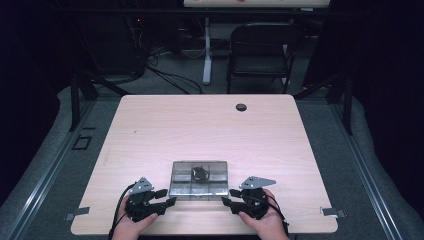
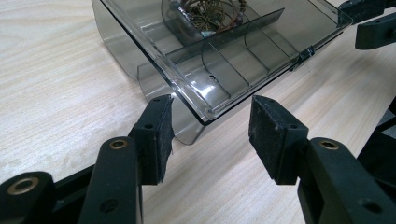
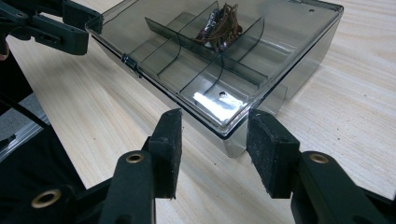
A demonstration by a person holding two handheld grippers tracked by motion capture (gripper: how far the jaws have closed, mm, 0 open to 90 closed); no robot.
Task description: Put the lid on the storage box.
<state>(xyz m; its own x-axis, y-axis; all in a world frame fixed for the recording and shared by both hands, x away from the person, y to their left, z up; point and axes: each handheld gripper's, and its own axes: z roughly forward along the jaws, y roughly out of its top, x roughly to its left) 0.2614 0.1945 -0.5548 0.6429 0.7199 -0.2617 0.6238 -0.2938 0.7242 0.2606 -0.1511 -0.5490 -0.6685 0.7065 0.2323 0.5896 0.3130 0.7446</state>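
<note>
Black foam pads (image 2: 161, 133) of the left gripper (image 2: 210, 135) stand apart, released, with the near left corner of the clear compartment box (image 2: 224, 65) lying between them but untouched. So too the right gripper (image 3: 212, 149): its pads (image 3: 271, 149) are spread wide on either side of the box's near right corner, pressing on nothing.

From above, the box (image 1: 199, 178) sits on the wooden table (image 1: 200, 125) near the person's edge, flanked by the left gripper (image 1: 167, 197) and the right gripper (image 1: 227, 200), each just beside a near corner. Both point inward at the box, probably to steady or square it from two sides, or having just let it go.

Up close, the gripper views give what the high view cannot: curved inner dividers, a small latch on the front edge, and a tangled brownish piece of jewellery (image 3: 222, 25) in one compartment on the box's far side. Only a dark blot shows there from above. Beyond the table's far edge, the high view adds a folding chair (image 1: 260, 50).
</note>
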